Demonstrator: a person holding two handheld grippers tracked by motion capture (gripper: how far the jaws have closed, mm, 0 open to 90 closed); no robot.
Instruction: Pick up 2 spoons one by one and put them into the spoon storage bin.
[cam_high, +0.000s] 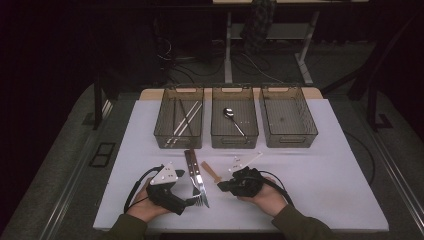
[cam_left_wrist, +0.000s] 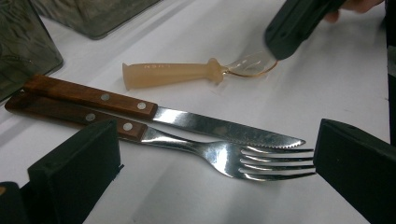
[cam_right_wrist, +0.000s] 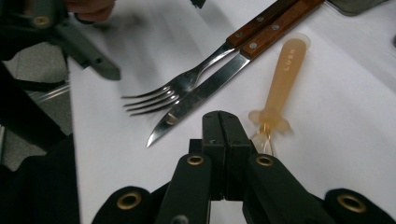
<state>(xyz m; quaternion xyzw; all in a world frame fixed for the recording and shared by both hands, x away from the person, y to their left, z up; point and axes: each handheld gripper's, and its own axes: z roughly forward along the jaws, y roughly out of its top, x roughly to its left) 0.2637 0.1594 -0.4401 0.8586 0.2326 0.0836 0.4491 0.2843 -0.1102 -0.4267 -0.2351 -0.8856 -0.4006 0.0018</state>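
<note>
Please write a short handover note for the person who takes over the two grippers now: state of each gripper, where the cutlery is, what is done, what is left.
Left gripper: open, fingers on either side of the fork, not closed on it.
Right gripper: shut, tip beside the wire end of the tan-handled tool; a grasp cannot be confirmed.
On the table: fork, wooden-handled knife lying side by side, tan-handled tool next to them.
Done: left bin holds long metal pieces, middle bin holds a spoon.
Left: right bin looks empty; fork, knife and tool probably still need sorting.

White table: three bins, fork, knife, amber-handled tool.
</note>
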